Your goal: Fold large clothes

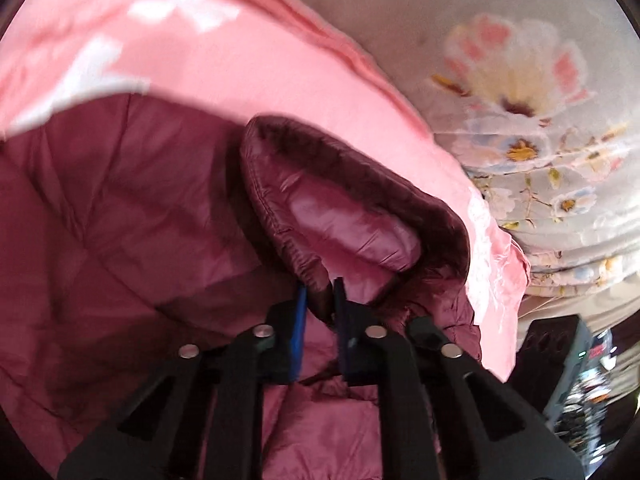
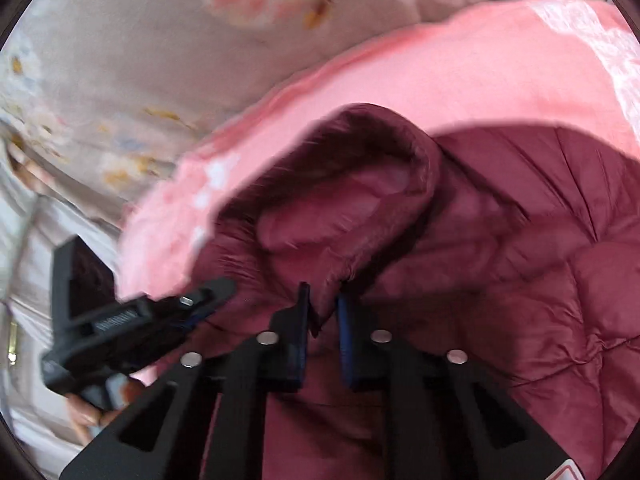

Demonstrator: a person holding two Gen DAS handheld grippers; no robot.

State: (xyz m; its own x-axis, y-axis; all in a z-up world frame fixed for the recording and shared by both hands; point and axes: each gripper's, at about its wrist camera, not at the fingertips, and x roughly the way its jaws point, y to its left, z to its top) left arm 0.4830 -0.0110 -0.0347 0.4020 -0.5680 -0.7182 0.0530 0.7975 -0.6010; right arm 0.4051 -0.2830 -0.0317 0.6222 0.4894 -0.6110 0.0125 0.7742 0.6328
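A maroon quilted puffer jacket (image 1: 120, 208) lies on pink bedding, its hood (image 1: 352, 208) raised toward the cameras. My left gripper (image 1: 322, 296) is shut on a fold of the jacket at the hood's base. My right gripper (image 2: 324, 300) is shut on the jacket fabric at the other side of the hood (image 2: 340, 204). The left gripper also shows at the lower left of the right wrist view (image 2: 208, 292), close beside the right one. The jacket body (image 2: 540, 248) spreads out to the right there. Both views are motion-blurred.
A pink blanket (image 1: 240, 64) lies under the jacket and also shows in the right wrist view (image 2: 460, 72). Beyond it is a grey floral bedsheet (image 1: 520, 80). A person's hand (image 2: 82, 412) holds the left gripper's handle. A dark device (image 1: 552, 360) sits at lower right.
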